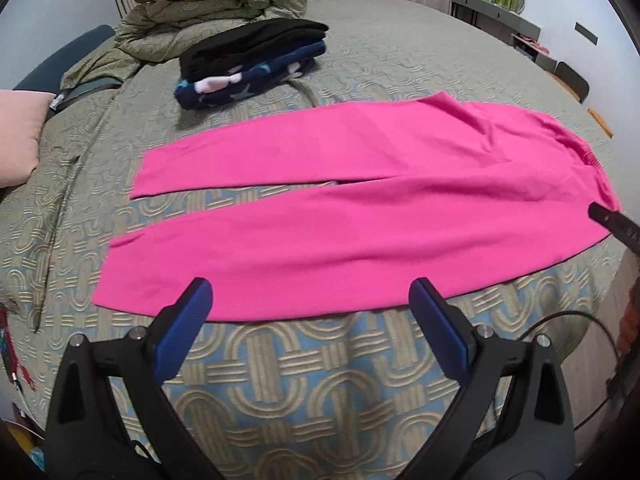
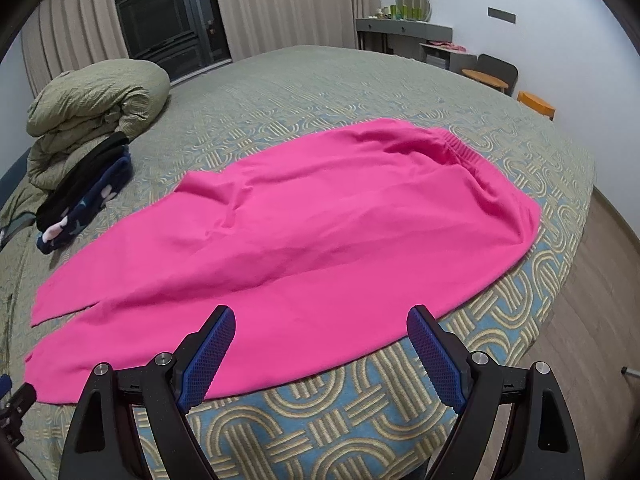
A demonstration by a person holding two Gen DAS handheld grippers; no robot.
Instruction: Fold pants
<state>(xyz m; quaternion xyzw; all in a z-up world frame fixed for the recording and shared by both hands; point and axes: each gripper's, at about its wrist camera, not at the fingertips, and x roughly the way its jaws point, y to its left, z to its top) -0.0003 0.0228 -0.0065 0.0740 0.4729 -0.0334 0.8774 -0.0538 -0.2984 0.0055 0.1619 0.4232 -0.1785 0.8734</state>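
Note:
Bright pink pants (image 1: pixel 340 208) lie spread flat on the bed, legs to the left, elastic waistband to the right; they also show in the right wrist view (image 2: pixel 304 240). My left gripper (image 1: pixel 310 294) is open and empty, hovering at the near edge of the front leg. My right gripper (image 2: pixel 320 318) is open and empty at the near edge of the pants, toward the waist end. A tip of the right gripper shows at the right edge of the left wrist view (image 1: pixel 612 222), beside the waistband.
The patterned bedspread (image 1: pixel 300 380) covers the bed. A stack of folded dark clothes (image 1: pixel 252 68) and a rolled green duvet (image 1: pixel 212 8) lie behind the pants. A pink pillow (image 1: pixel 20 136) is at the left. The bed's edge and wooden floor (image 2: pixel 592 304) are on the right.

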